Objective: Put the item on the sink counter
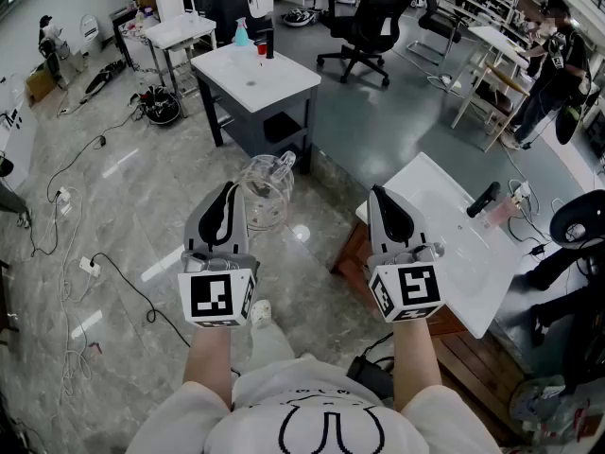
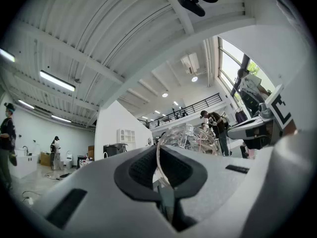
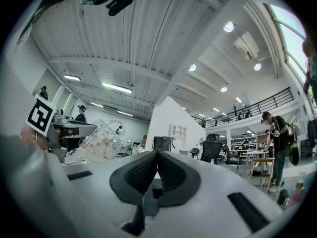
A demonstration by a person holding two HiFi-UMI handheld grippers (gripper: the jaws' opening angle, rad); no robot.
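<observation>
A clear glass pitcher point(image 1: 265, 189) hangs in the air above the floor, and my left gripper point(image 1: 230, 195) is shut on its thin handle. In the left gripper view the handle point(image 2: 159, 158) runs between the dark pads, with the pitcher's body point(image 2: 195, 135) beyond them. My right gripper point(image 1: 378, 199) is shut with nothing in it, level with the left one. Its own view shows the closed pads point(image 3: 143, 171) and the pitcher point(image 3: 101, 140) off to the left. The white sink counter point(image 1: 437, 218) with a black faucet point(image 1: 483, 199) lies just right of the right gripper.
A white-topped table point(image 1: 255, 76) with a blue spray bottle point(image 1: 241, 34) stands ahead. A black office chair point(image 1: 367, 17) is behind it. A person point(image 1: 553, 60) stands at the far right. Cables point(image 1: 66, 197) trail over the floor at left. A pink cup point(image 1: 499, 213) sits by the faucet.
</observation>
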